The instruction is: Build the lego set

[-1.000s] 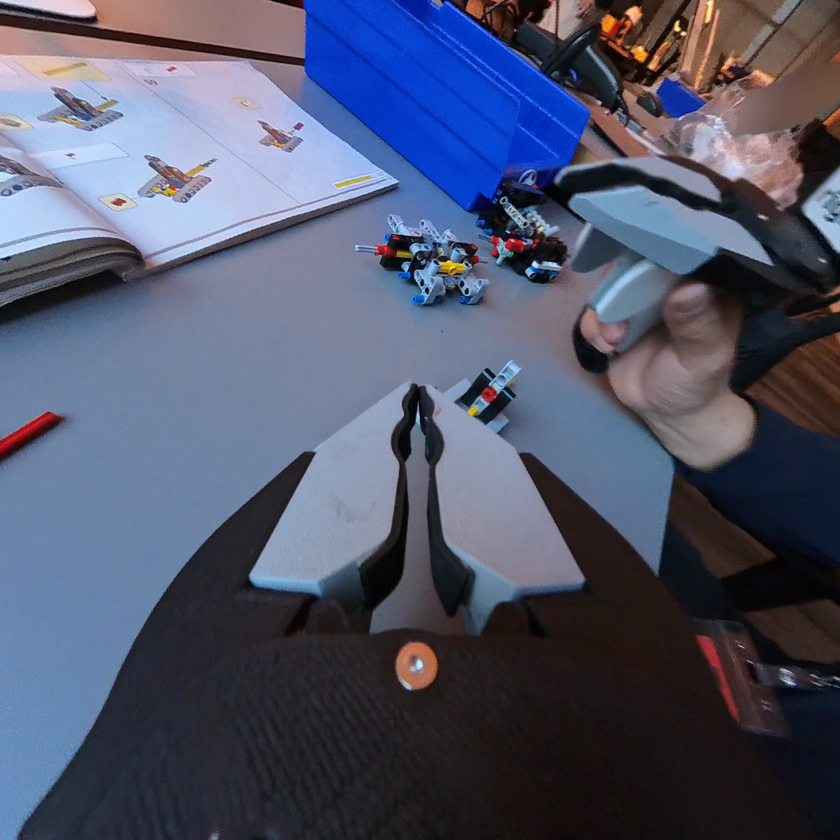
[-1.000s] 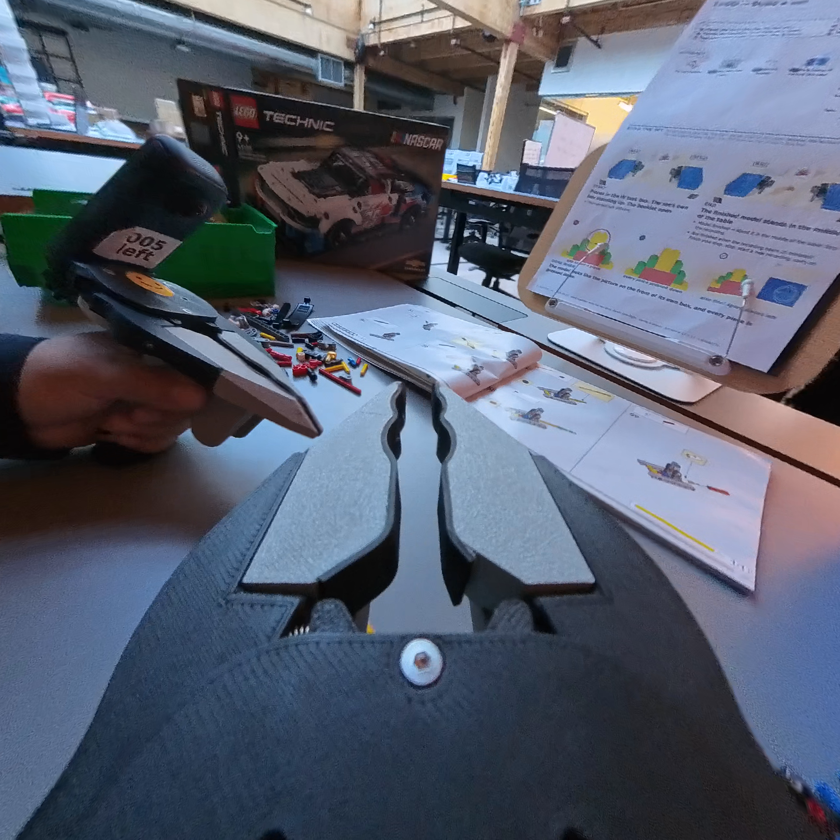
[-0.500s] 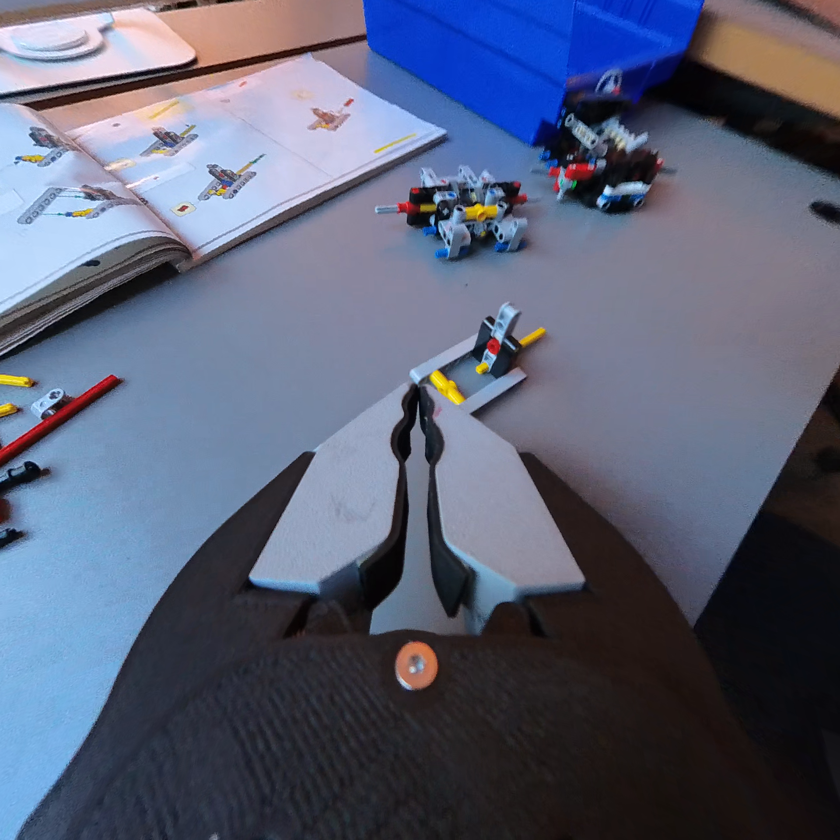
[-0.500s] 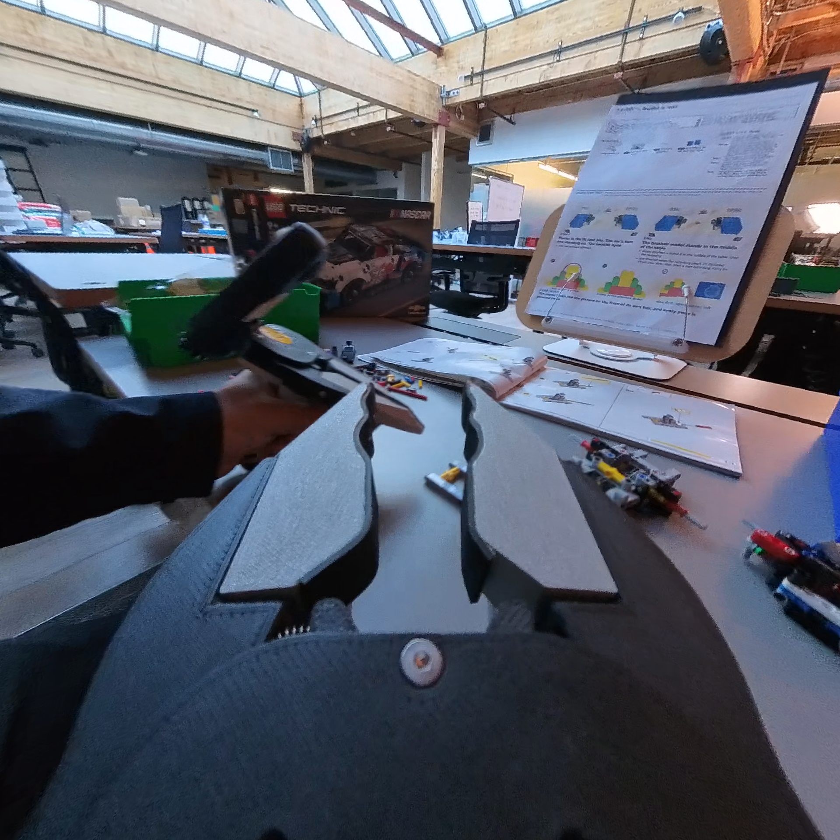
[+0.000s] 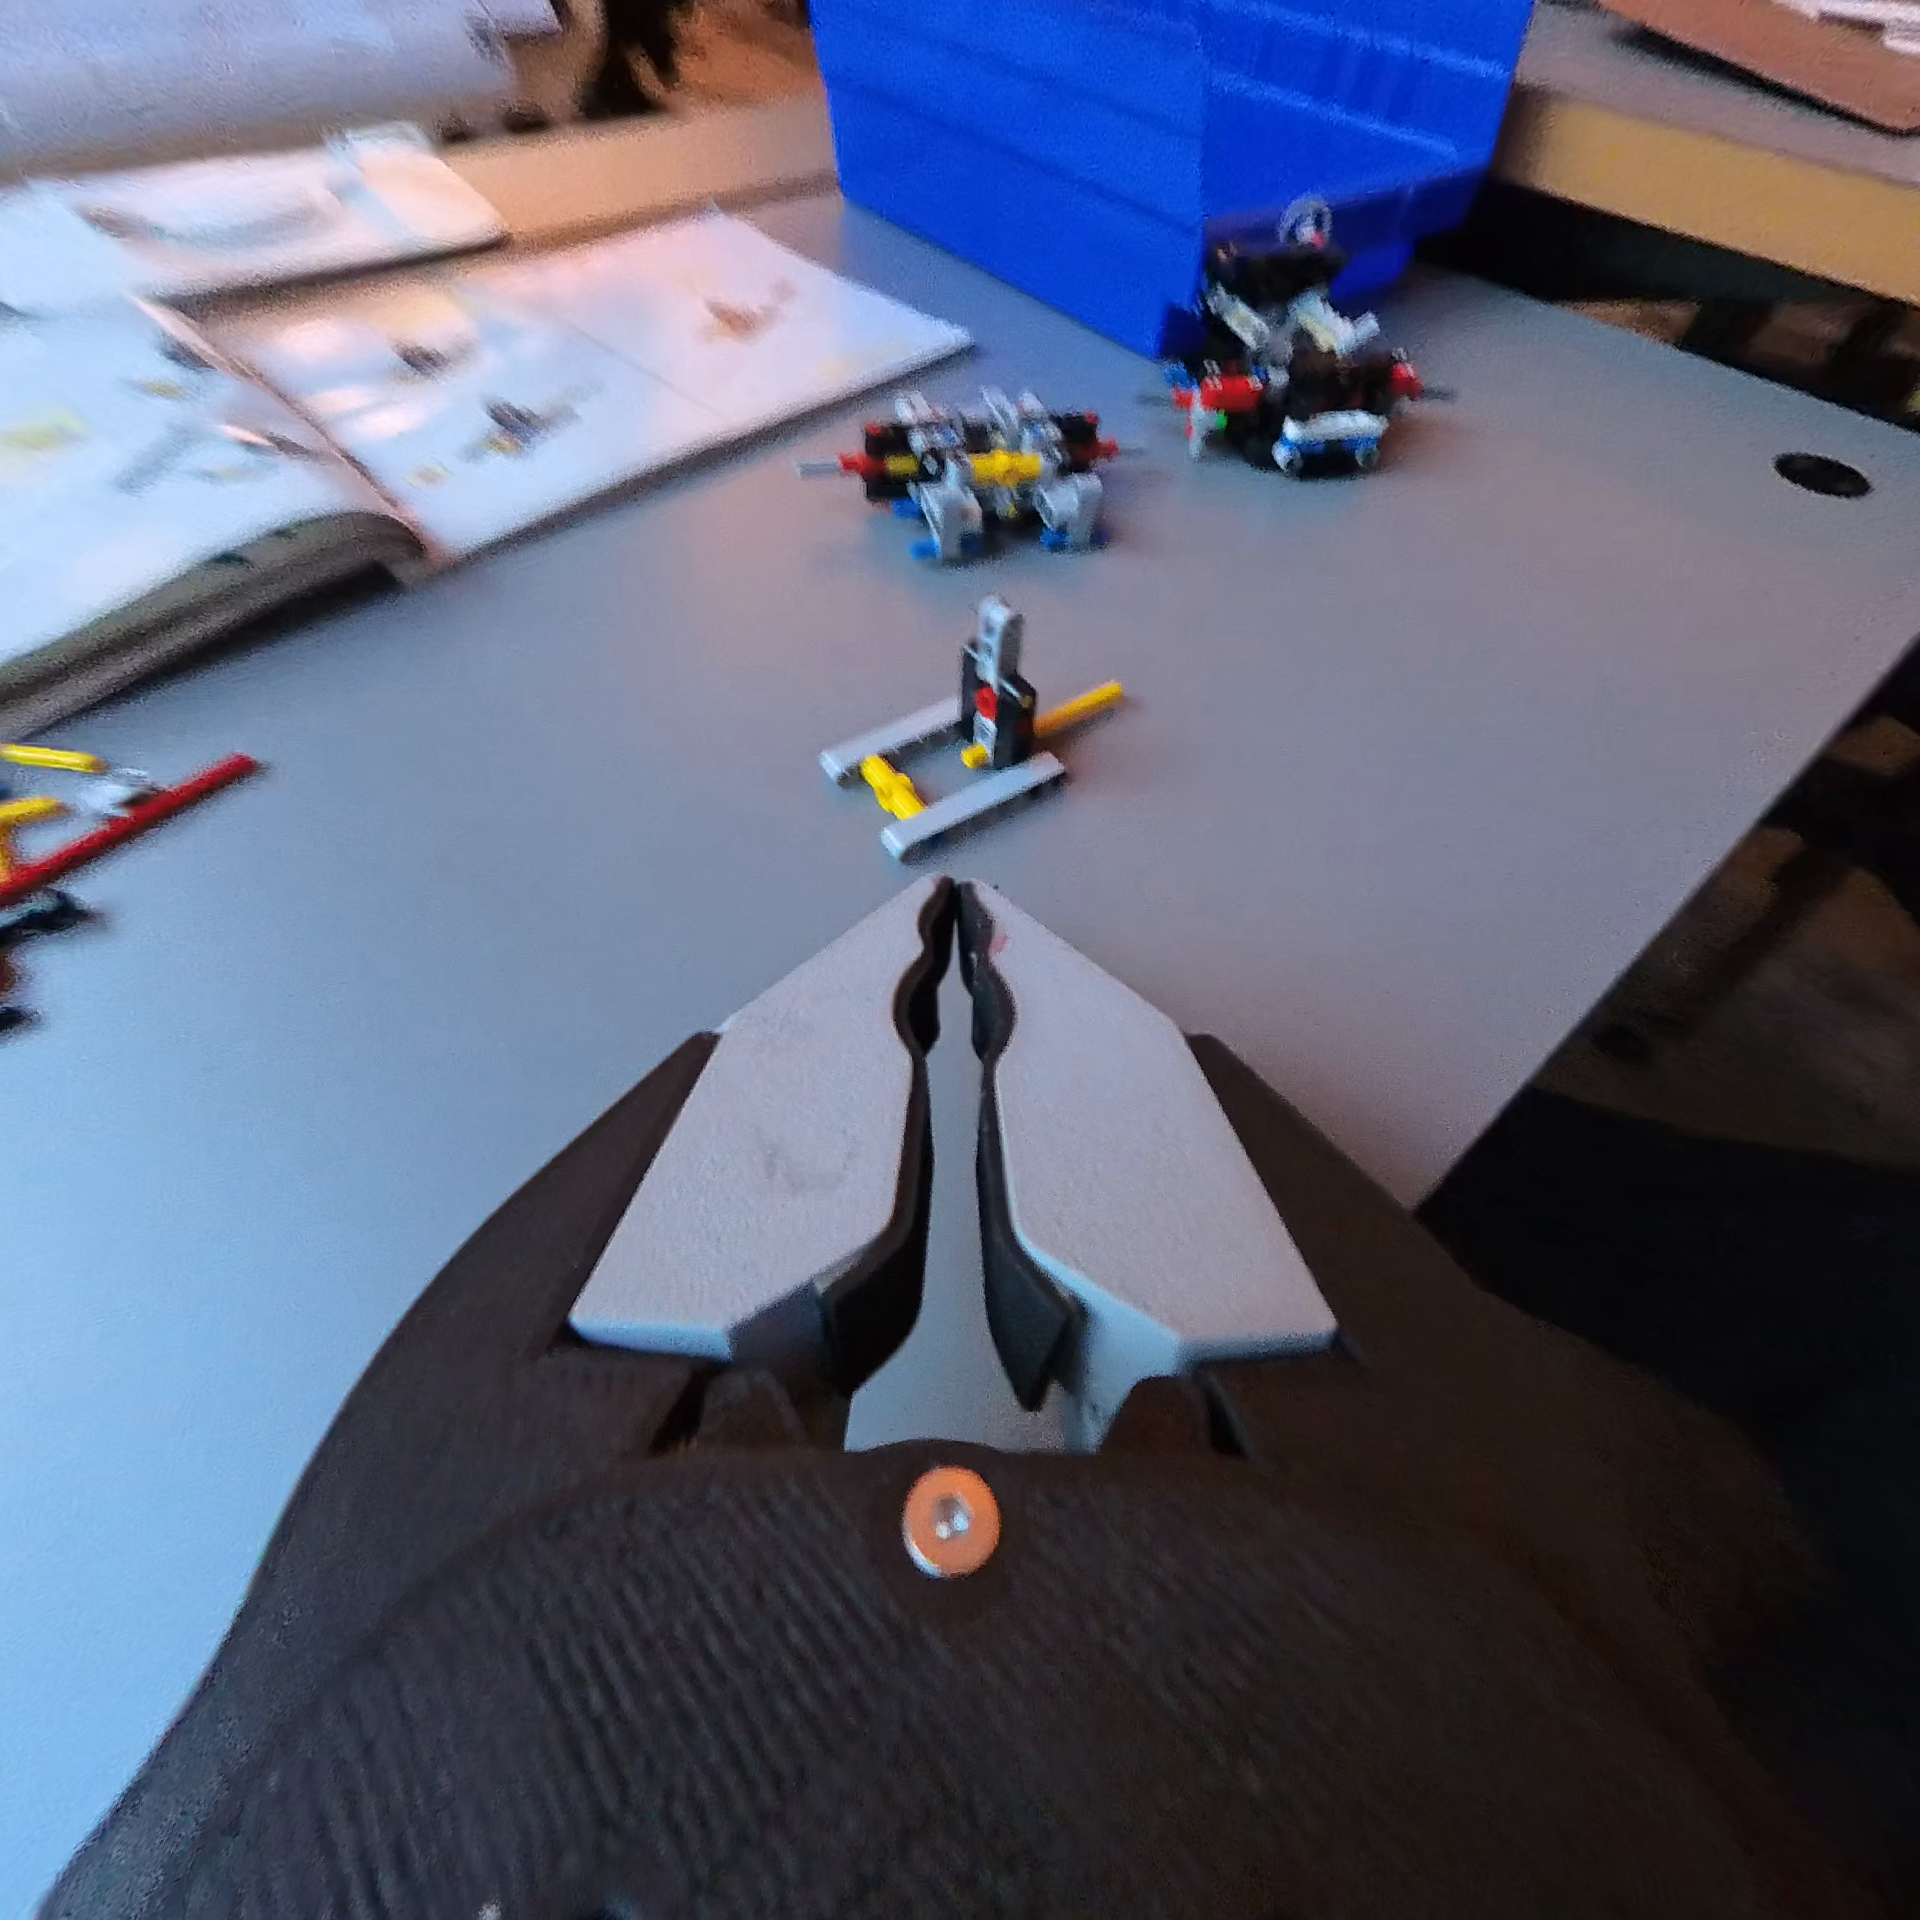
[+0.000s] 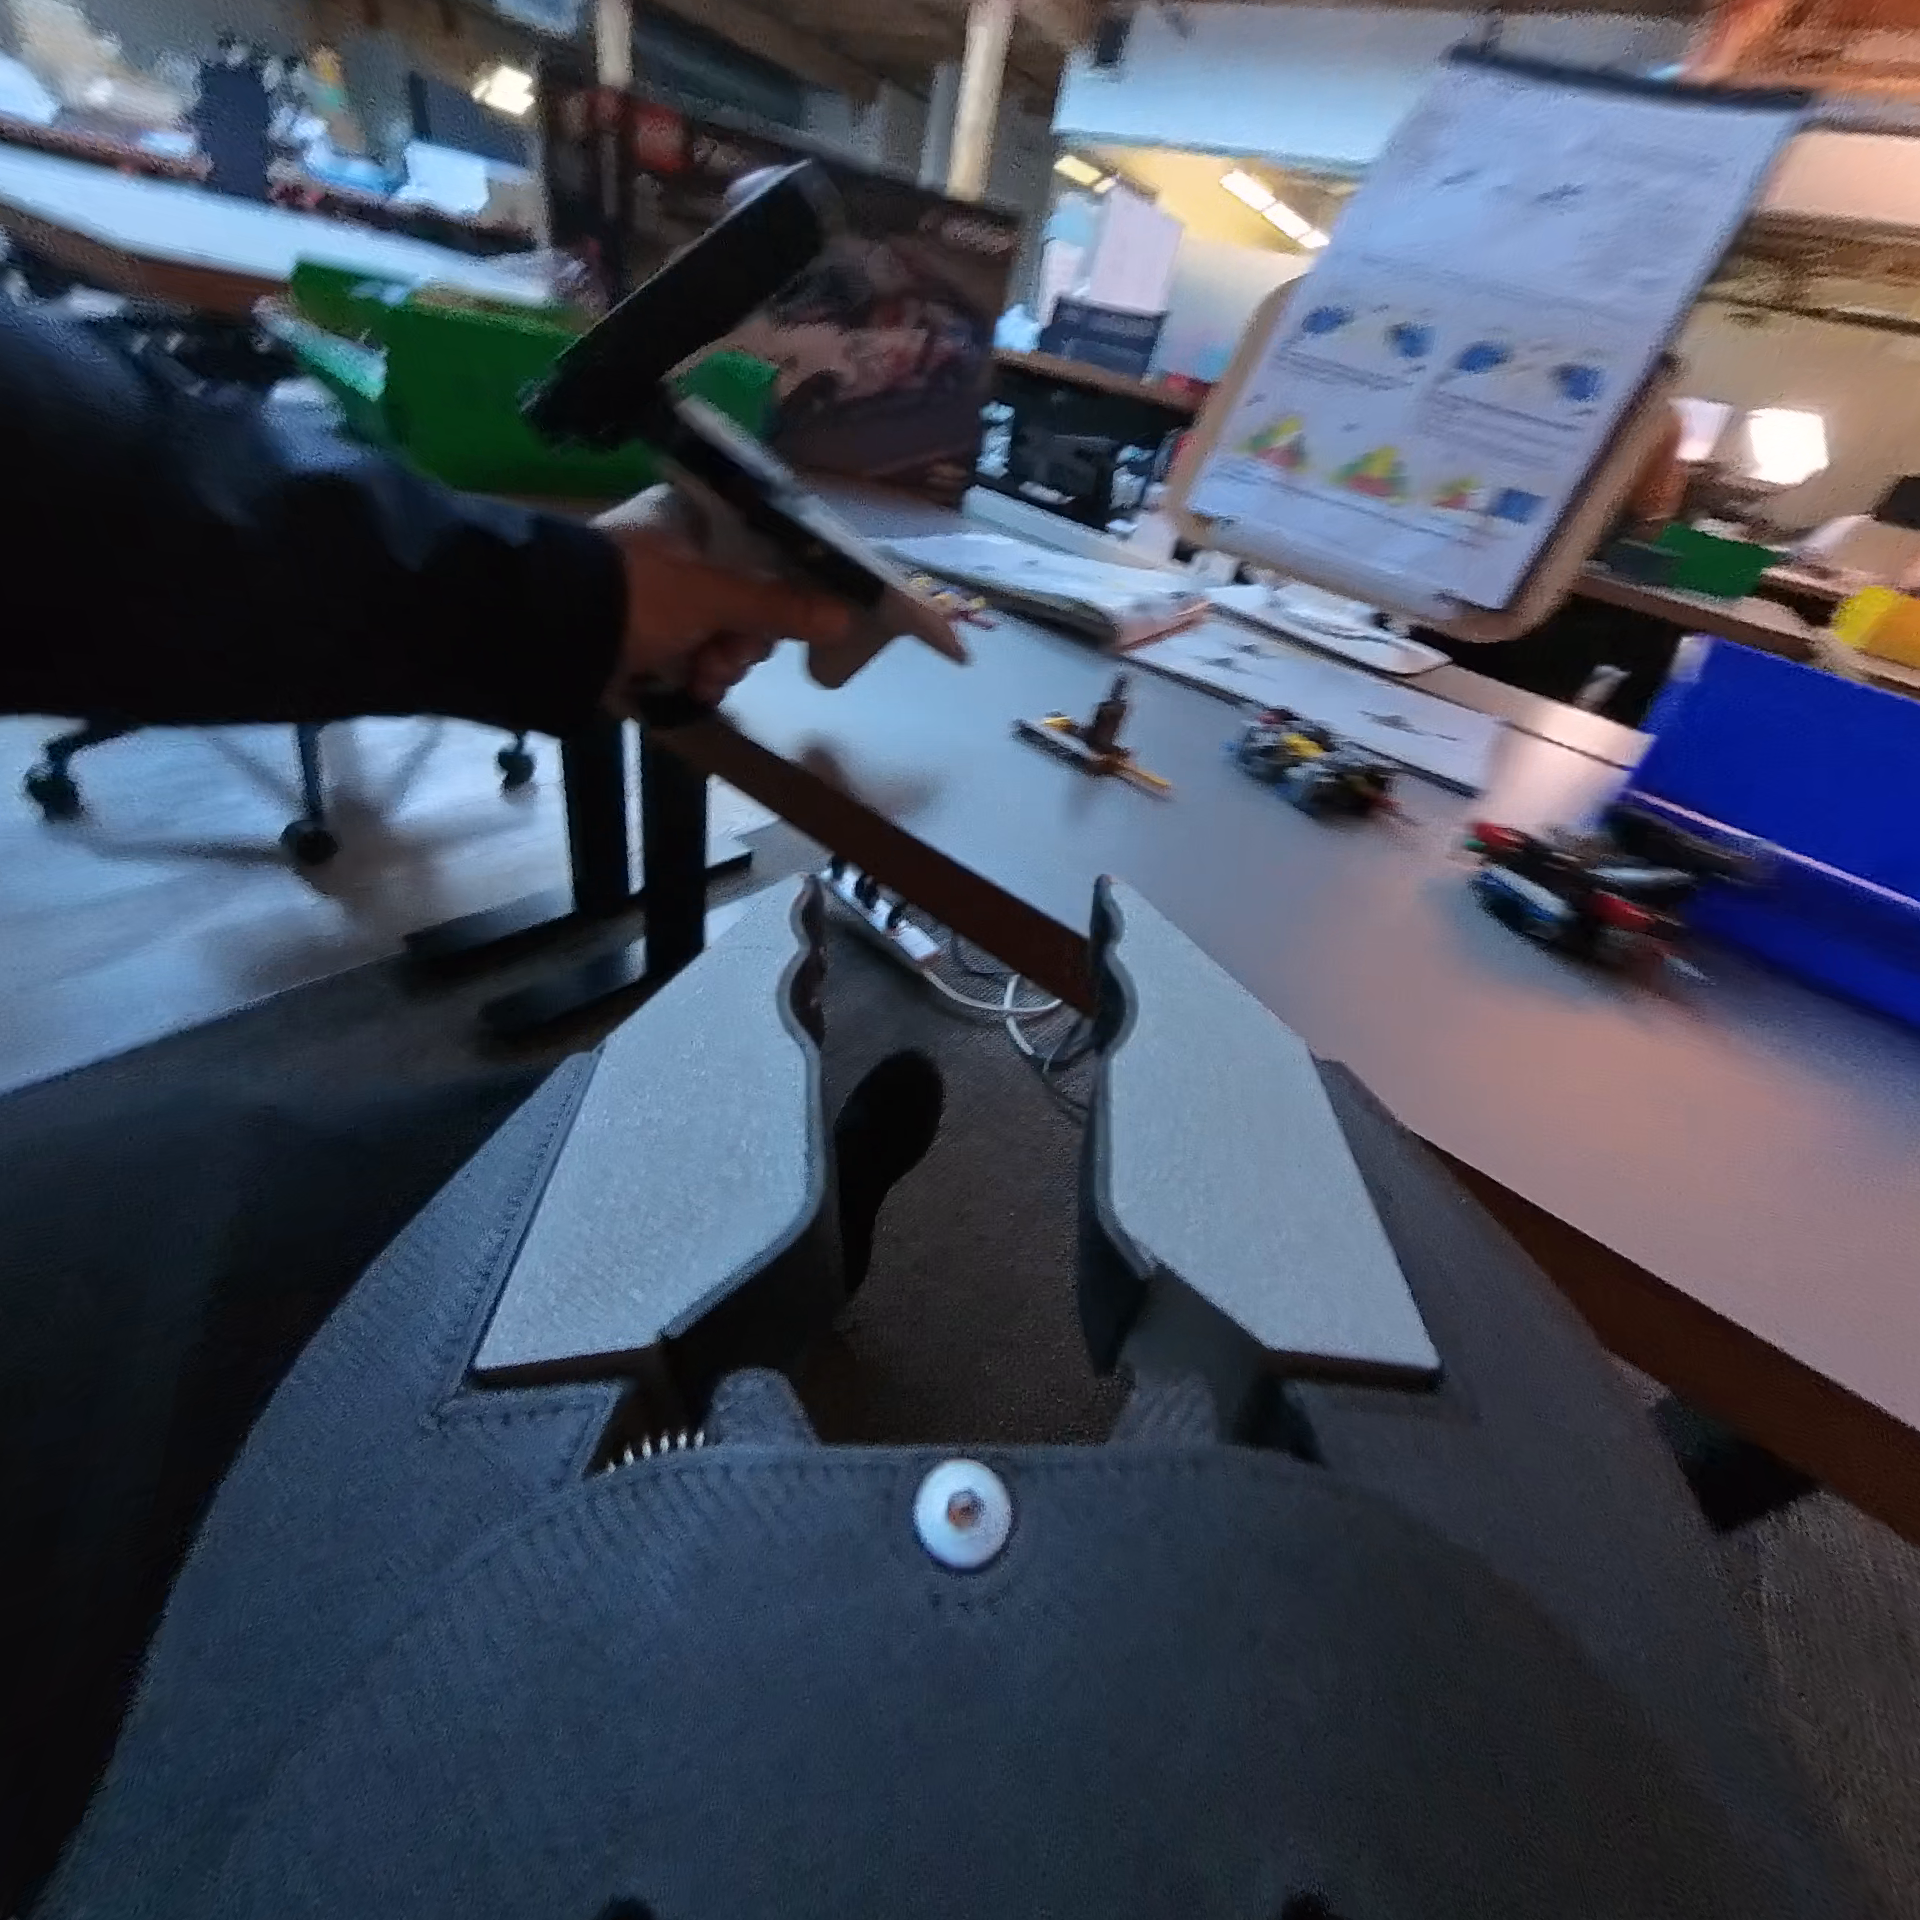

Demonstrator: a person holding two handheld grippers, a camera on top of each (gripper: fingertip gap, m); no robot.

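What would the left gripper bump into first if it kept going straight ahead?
Probably the small grey frame with yellow pins, lying on the grey table just ahead of the closed left gripper. Depth is hard to judge; tilted lower, it would meet the table first.

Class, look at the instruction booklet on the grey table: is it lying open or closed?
Open. The instruction booklet lies spread on the grey table, its printed pages face up either side of the centre fold.
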